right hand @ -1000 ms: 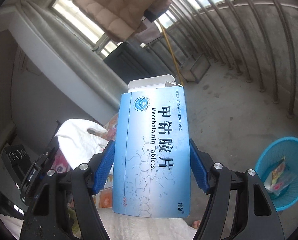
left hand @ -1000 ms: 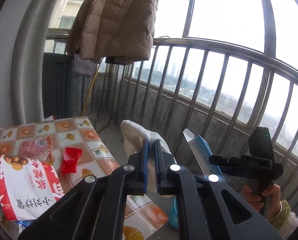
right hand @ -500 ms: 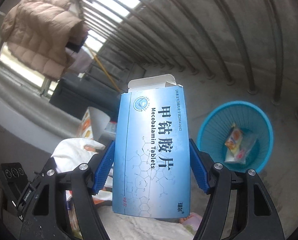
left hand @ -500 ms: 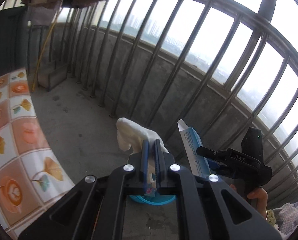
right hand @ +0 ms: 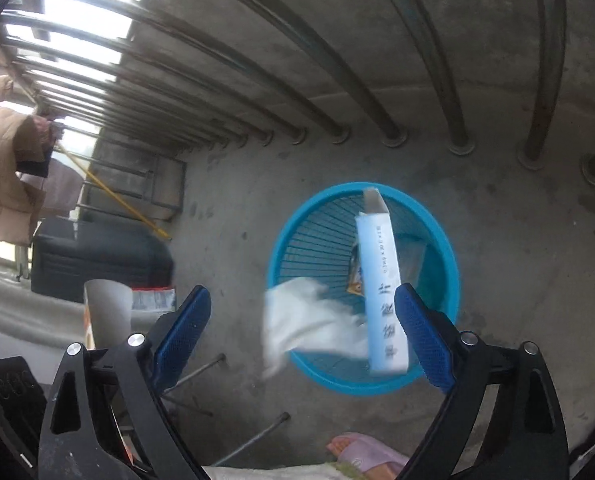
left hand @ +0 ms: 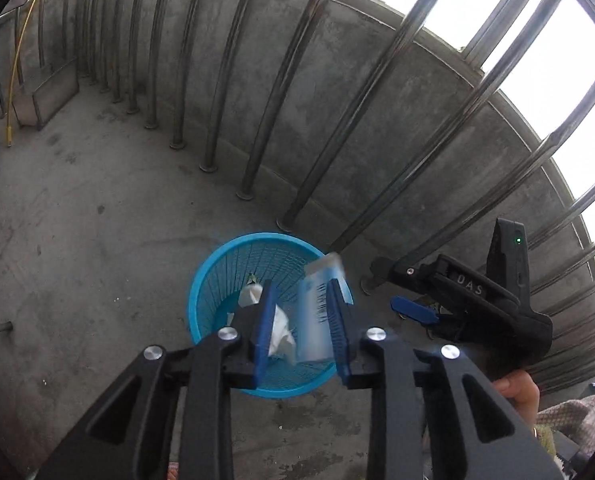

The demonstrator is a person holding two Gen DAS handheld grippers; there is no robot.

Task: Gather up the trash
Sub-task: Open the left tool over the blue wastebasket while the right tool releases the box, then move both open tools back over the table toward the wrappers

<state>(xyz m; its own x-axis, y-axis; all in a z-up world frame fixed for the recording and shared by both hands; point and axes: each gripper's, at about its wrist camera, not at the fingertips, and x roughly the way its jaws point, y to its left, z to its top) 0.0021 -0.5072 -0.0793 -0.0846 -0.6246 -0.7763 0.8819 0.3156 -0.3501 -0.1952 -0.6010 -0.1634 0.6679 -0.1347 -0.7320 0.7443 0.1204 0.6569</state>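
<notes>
Left gripper (left hand: 301,324): nearest the lens in the left wrist view, pointing down at the floor; its blue-padded jaws are opening, apart, gripping nothing.
White tissue (left hand: 282,334): crumpled and blurred, loose in the air just past the left gripper's pads, over the mouth of the basket; in the right wrist view it shows at the basket's near-left rim (right hand: 309,320).
Right gripper (right hand: 301,332): jaws spread wide and opening; nothing pressed between the pads. In the left wrist view it sits to the right of the basket, a hand (left hand: 517,394) on its handle.
Medicine box (right hand: 381,292): blue and white tablet carton, top flap open, standing on end, free in the air just beside the right pad, above the basket.
Blue basket (right hand: 445,248): round plastic mesh waste basket on the concrete floor, a snack wrapper (right hand: 357,280) lying inside.
Pink slipper (right hand: 369,456): at the bottom edge, near the basket.
Railing (left hand: 281,92): steel bars on a concrete kerb behind the basket.
Tan coat (right hand: 1,160): hanging, far left.
</notes>
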